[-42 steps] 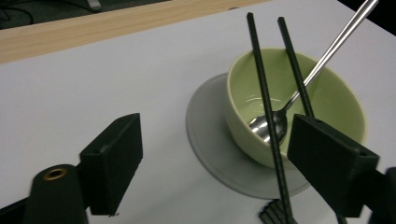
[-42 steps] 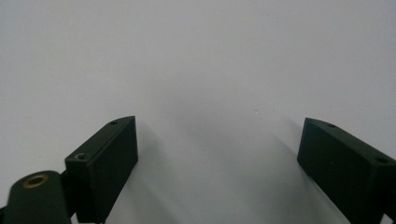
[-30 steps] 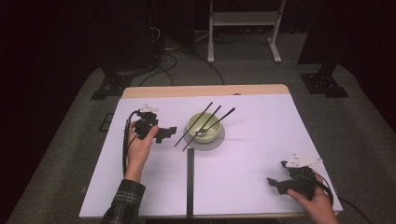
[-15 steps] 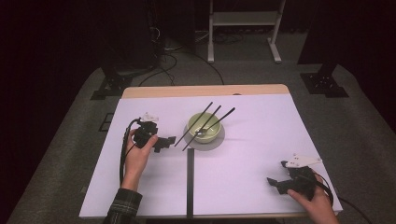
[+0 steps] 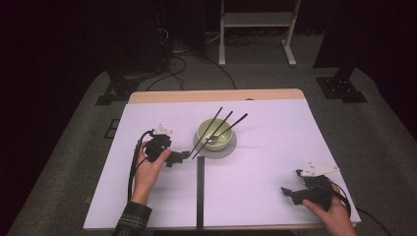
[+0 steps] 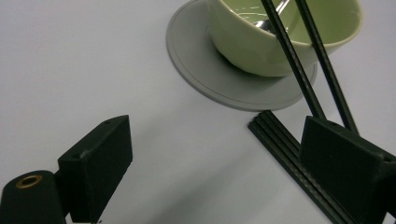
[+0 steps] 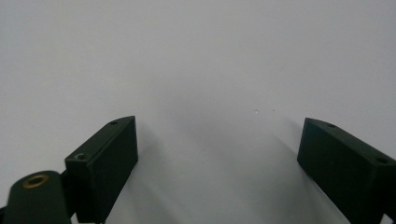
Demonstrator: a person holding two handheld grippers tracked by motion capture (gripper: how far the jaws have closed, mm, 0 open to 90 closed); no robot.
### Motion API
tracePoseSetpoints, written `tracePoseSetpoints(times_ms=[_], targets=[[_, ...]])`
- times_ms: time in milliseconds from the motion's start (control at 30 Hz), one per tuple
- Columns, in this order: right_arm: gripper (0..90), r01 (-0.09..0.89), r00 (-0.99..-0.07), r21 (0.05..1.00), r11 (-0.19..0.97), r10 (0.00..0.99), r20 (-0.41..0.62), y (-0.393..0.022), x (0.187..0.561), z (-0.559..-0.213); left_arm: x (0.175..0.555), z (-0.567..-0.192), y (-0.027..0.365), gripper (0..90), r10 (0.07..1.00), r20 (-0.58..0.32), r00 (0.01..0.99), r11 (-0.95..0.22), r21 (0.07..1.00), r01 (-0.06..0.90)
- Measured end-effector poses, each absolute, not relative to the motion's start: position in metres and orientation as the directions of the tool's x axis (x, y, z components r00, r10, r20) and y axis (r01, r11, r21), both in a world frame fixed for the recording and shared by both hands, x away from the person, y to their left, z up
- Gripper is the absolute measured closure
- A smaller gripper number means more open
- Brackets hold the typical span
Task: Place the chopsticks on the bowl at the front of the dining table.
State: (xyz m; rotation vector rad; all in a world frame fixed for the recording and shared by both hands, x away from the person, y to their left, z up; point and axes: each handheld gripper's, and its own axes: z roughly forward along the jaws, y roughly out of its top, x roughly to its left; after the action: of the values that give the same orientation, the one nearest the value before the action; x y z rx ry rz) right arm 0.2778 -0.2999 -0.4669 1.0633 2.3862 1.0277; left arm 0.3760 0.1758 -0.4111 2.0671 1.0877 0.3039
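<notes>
Nearest, at the table's front right corner: right gripper [image 5: 295, 192] in a hand, jaws spread wide over bare white tabletop [image 5: 265, 167], holding nothing. Parked well apart from everything else, probably idle, out of the other hand's way.

Down the middle, from the front edge: a black strip [image 5: 199, 191] lying flat on the surface, ending just short of the saucer. Purpose unclear; perhaps a divider between the two working halves.

Left of centre, farther in: left gripper [image 5: 178, 157], jaws likewise wide apart and empty, aimed at the bowl. In the left gripper view, one black jaw just beside the strip's end, the near ends of two sticks rising right behind it. Apparently lined up for the sticks, not yet around any.

Beyond that: pale green bowl [image 5: 216, 133] seated on a grey saucer [image 6: 219, 84], a metal spoon [image 6: 268, 21] inside. Three black chopsticks [image 5: 227, 126] laid slantwise across the rim, near ends lower and to the left, an easy reach for that gripper.

Farthest: bare table, wooden back edge.
</notes>
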Motion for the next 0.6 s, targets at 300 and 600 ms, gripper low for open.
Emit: tracePoseSetpoints(times_ms=[300, 600], targets=[[10.5, 0.507, -0.665, 0.729, 0.460, 0.746, -0.008, -0.300, 0.278, -0.467, 0.374, -0.411, 0.164, 8.9, 0.760, -0.150, 0.632, -0.351, 0.724, 0.594], [10.6, 0.507, -0.666, 0.729, 0.460, 0.746, -0.008, -0.300, 0.278, -0.467, 0.371, -0.411, 0.152, 8.9, 0.737, -0.163, 0.655, -0.364, 0.722, 0.589]])
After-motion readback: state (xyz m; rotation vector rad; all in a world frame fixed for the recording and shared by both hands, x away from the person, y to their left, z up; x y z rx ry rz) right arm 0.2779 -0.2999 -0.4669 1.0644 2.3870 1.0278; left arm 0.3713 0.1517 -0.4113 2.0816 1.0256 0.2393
